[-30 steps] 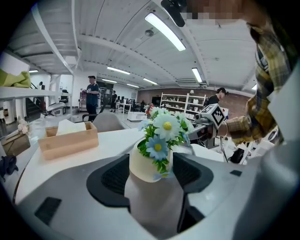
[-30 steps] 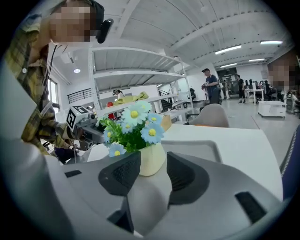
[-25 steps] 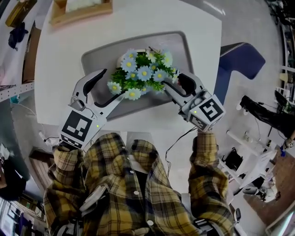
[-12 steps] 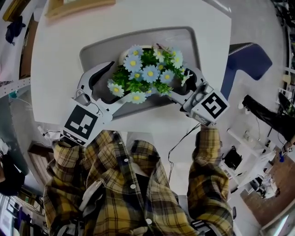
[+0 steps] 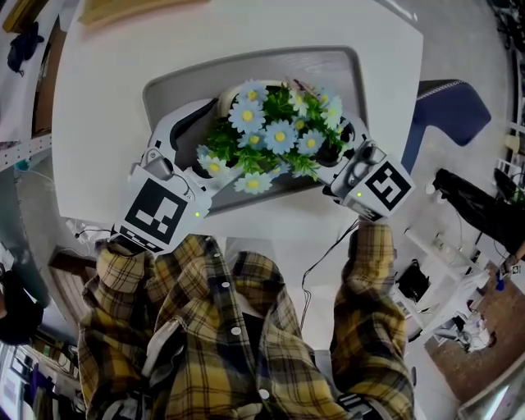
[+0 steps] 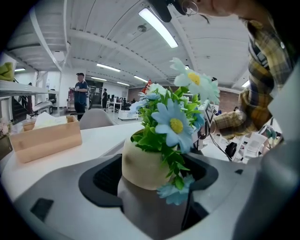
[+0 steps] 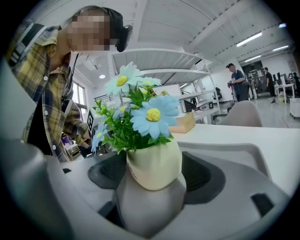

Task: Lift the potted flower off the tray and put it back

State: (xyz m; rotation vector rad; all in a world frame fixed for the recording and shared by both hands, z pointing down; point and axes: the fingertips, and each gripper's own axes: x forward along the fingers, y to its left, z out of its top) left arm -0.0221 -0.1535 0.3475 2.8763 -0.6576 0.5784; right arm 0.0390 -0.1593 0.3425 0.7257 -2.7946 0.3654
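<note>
Claws: left gripper (image 6: 150, 183), right gripper (image 7: 149, 185), jaws just opened wide, straddling pot (image 7: 154, 161), not gripping | We judge potted flower (image 5: 279, 135) light, smooth, tippy | Hold pot's belly only.

From my head view, the flower (image 5: 275, 131) sits on the tray (image 5: 332, 70) at upper centre, and the tray lies on the table (image 5: 102, 123). A box (image 5: 123, 8) rests at the table's far edge, upper left; a chair (image 5: 443, 107) stands beside the table, right.
</note>
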